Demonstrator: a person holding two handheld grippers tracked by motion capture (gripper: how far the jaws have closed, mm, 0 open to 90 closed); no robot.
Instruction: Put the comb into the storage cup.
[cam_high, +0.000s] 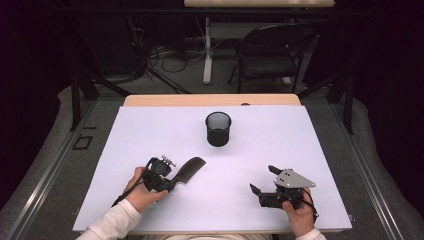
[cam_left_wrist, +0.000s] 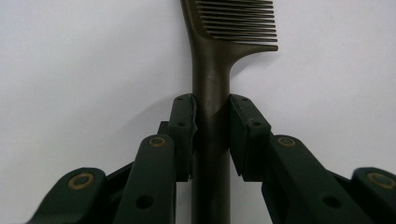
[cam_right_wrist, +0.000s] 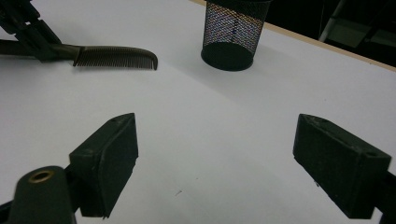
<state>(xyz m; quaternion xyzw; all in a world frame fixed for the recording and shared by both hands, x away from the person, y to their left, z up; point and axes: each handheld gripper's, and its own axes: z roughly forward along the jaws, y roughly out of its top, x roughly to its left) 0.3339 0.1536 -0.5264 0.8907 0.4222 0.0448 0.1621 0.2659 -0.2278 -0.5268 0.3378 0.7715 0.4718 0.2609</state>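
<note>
Your left gripper (cam_high: 168, 176) is clamped on the handle of the dark comb (cam_high: 189, 169), which lies low over the white table (cam_high: 150, 130) on your near-left side with its teeth toward the middle. The pads pinch the handle close to where the teeth begin, so the long tail behind the jaws can lever the comb down or twist it if you swing fast. Lift before you travel, or the teeth may drag on the surface. Ahead and to the right stands the mesh cup (cam_high: 218, 129), upright and well apart from the comb, with bare table all around it; it looks light, so a knock from the comb tip could tip it. Your right gripper (cam_high: 261, 180) rests at the near right, jaws spread with nothing between them, close to the near edge.
</note>
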